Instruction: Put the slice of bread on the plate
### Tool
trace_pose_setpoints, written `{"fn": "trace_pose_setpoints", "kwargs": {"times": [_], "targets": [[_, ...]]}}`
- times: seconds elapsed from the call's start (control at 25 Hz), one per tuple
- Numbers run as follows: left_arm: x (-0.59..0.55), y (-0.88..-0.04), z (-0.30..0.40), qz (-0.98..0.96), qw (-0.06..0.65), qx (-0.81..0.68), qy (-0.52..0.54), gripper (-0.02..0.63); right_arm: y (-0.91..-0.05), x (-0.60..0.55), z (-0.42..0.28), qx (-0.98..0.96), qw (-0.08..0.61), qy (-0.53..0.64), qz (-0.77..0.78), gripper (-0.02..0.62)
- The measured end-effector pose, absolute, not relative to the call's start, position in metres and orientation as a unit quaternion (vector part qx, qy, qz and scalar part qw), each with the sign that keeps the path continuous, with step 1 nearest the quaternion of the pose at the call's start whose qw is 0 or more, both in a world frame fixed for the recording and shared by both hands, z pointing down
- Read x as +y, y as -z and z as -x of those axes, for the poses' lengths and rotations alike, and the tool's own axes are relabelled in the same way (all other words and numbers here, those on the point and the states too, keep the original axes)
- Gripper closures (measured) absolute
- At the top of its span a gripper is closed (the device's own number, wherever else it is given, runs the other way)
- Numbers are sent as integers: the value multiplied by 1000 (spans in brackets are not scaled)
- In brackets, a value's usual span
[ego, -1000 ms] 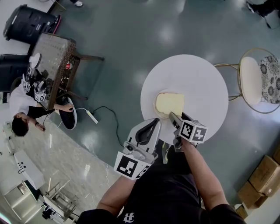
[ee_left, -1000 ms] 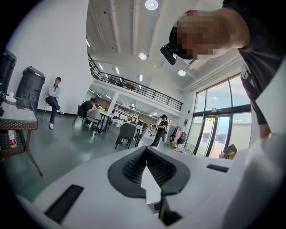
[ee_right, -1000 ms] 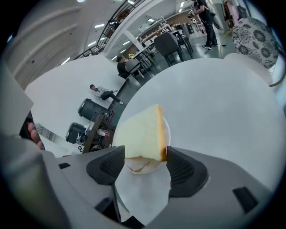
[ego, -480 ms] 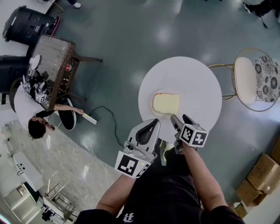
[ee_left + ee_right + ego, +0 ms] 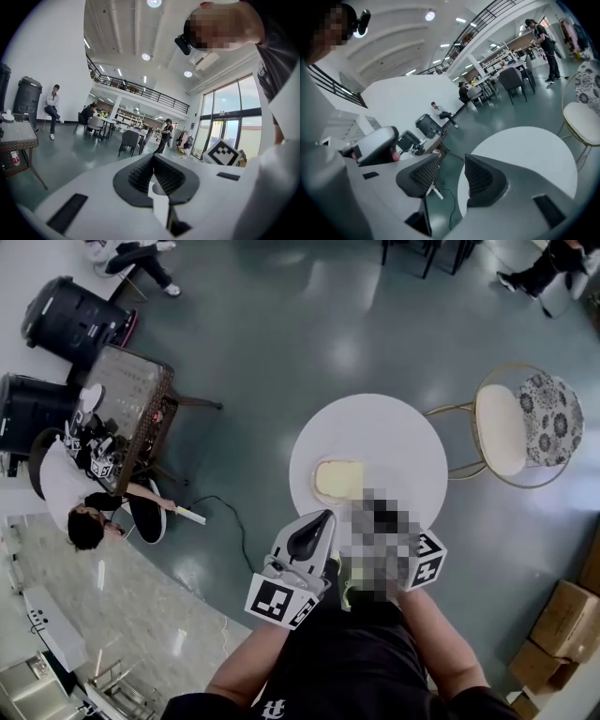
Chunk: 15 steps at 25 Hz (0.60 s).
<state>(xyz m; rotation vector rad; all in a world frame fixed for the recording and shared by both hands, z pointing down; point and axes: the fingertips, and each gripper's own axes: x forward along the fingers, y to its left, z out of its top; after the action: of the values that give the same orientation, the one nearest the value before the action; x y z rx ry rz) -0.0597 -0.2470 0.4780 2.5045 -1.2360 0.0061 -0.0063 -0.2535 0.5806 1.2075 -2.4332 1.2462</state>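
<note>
Ahead of both grippers, well beyond their tips, the slice of bread (image 5: 338, 481) lies flat on the round white surface (image 5: 394, 432). Whether the plate sits under it cannot be told, white against white. Left gripper (image 5: 152, 177): jaws together, holding nothing. Right gripper (image 5: 449, 180): jaws apart and closing, nothing between them. Judgement: the placing looks finished. Any further move should keep high, clear of the slice and the surface's rim.

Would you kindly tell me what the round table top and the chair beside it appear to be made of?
Round table top: smooth matte white, perhaps laminate or painted board; no grain shows. Chair: thin gold-coloured frame, probably metal wire; white padded-looking seat; floral-print cushion, apparently fabric.
</note>
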Motion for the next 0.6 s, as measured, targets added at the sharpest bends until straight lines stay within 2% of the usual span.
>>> {"fn": "trace_pose_setpoints", "kwargs": {"times": [0.16,0.28,0.32,0.6], "targets": [[-233,-454,48,-883,172,-437,-8,600,-518,-244,7,-852,50,-365,-371,418],[-222,-429,38,-887,160,-433,-1,598,-477,-234,4,-876,41,-322,-358,519],[-219,-421,37,-887,156,-434,0,598,-465,-231,3,-881,38,-307,-357,536],[-193,-368,21,-892,126,-435,12,598,-395,-205,-9,-904,10,-227,-361,560]]}}
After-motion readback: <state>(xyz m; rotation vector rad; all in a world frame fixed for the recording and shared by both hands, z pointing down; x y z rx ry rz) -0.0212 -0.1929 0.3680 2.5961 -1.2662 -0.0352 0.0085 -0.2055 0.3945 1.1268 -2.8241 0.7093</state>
